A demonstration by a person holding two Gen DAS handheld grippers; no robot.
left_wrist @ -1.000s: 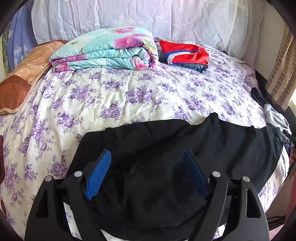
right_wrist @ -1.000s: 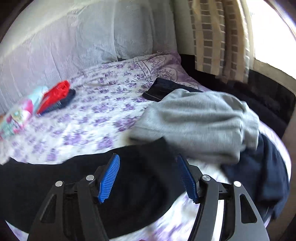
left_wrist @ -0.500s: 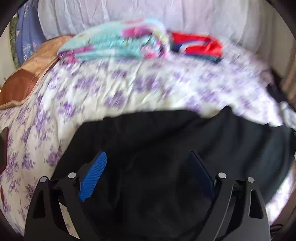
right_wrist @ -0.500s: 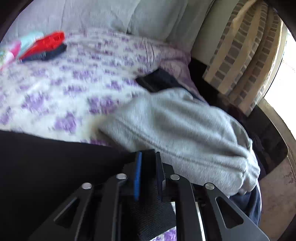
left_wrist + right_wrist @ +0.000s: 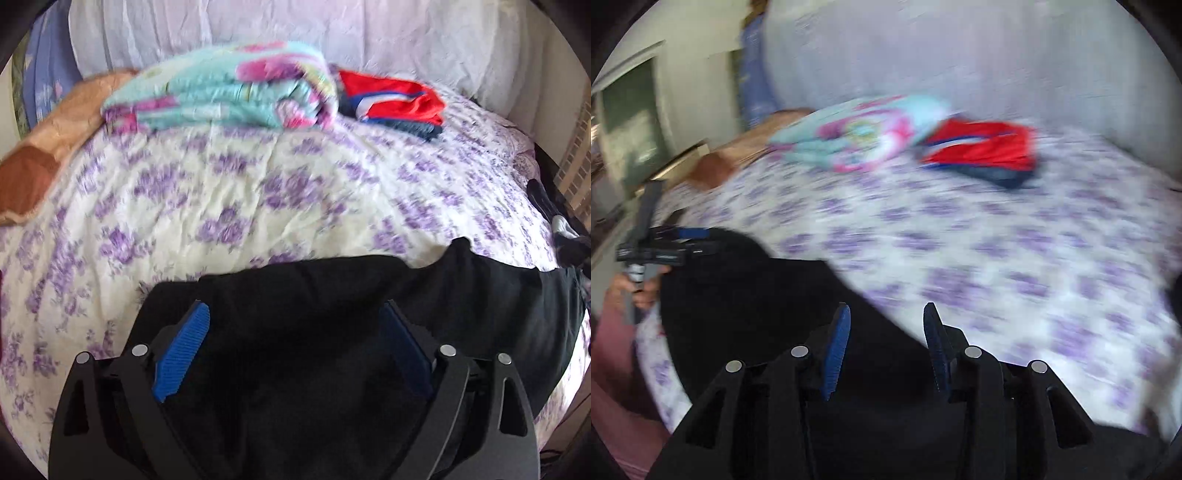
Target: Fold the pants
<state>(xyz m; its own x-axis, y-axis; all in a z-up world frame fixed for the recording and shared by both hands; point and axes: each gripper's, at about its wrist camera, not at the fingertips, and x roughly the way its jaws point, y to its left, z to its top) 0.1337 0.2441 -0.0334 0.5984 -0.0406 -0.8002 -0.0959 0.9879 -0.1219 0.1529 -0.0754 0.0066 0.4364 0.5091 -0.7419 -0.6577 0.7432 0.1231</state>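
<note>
The right gripper (image 5: 884,350) swung over from the grey heap, jaws opening above the black fabric pants (image 5: 314,332) on the purple-flowered bed (image 5: 258,192). Left gripper (image 5: 295,350) jaws are wide apart, still opening, gripping nothing.

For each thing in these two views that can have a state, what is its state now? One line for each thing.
black pants: spread on the bed, not folded neatly yet.
left gripper: fingers wide apart and opening, over the pants, not pinching them.
right gripper: fingers apart and opening, black cloth below them, no grip visible.
floral blanket: folded.
red garment: folded, on a dark folded garment.
bedsheet: spread, slightly wrinkled.
</note>
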